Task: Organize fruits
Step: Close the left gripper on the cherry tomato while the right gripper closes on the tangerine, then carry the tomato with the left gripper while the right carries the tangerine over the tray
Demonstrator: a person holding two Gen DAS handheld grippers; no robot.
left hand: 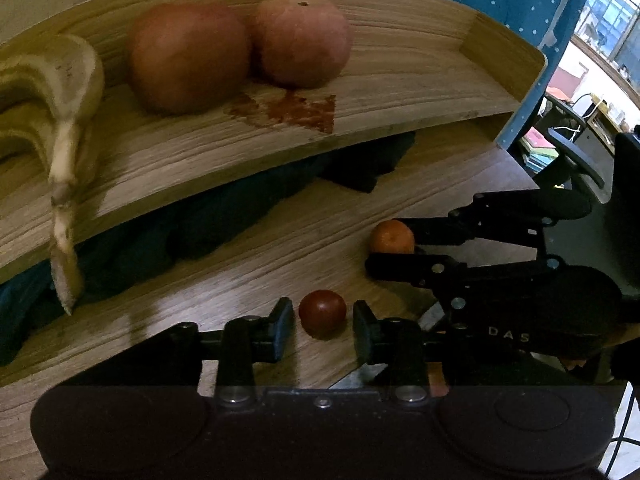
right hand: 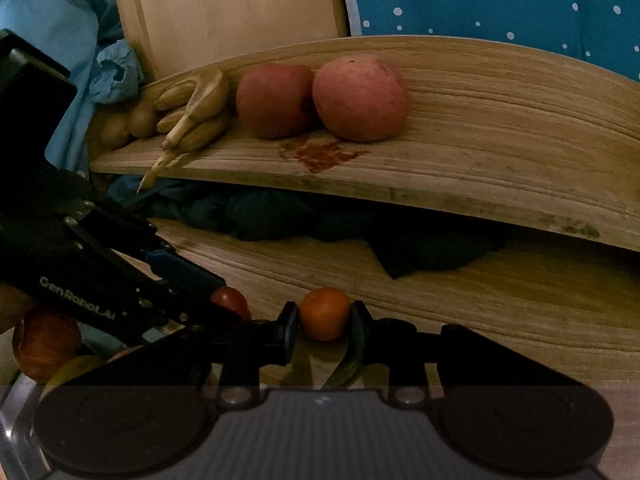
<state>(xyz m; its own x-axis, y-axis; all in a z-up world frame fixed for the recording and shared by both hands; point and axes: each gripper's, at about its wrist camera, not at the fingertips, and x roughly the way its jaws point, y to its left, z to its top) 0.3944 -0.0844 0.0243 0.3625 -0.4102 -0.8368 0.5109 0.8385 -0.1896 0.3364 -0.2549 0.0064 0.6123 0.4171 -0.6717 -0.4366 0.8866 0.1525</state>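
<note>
I'm holding a small dark-red cherry tomato [left hand: 322,313] in the left hand-held gripper [left hand: 322,326], a small round orange fruit [right hand: 325,313] in the right hand-held gripper [right hand: 325,330], both narrowed onto them, hovering over the lower wooden shelf [right hand: 520,304] for placement.

On the upper shelf [right hand: 500,136] two apples sit side by side and touching, the left apple [right hand: 274,100] just right of the banana bunch [right hand: 196,112], the right apple [right hand: 360,98] beside it. Two small round fruits [right hand: 128,126] lie left of the bananas. Below, crumpled cloth [right hand: 320,224] lies at the back of the lower shelf [right hand: 500,300]. At its front, the small orange [right hand: 325,313] sits between the right claw [right hand: 325,330] fingers, and the cherry tomato [left hand: 322,313] between the left claw [left hand: 322,330] fingers, left of the orange.
</note>
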